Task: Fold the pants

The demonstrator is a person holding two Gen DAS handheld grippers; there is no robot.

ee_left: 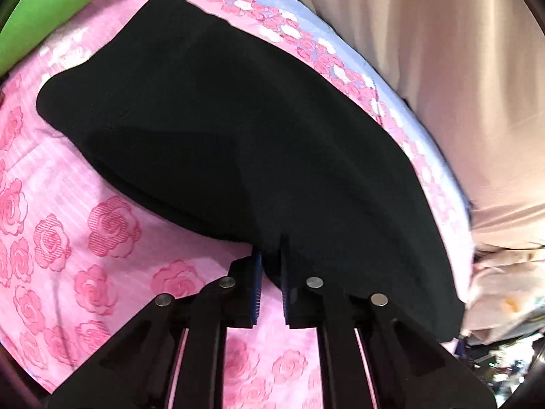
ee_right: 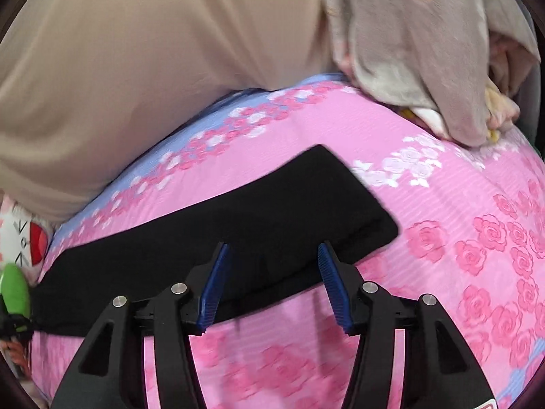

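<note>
Pink rose-print bedsheet (ee_left: 68, 238) is being used as the work surface, with a blue band along its far edge. Beige fabric (ee_left: 442, 68) is being seen filling the upper right of the left wrist view, something green (ee_left: 44, 17) at upper left, and a crumpled greyish cloth (ee_right: 425, 68) at upper right in the right view.

Black pants (ee_left: 238, 136), folded into a long strip, are being laid from upper left to lower right there. The left gripper (ee_left: 271, 272) is being kept clenched on the pants' near edge. The right gripper (ee_right: 272, 266) is being held released, jaws apart over the pants (ee_right: 238, 225).
</note>
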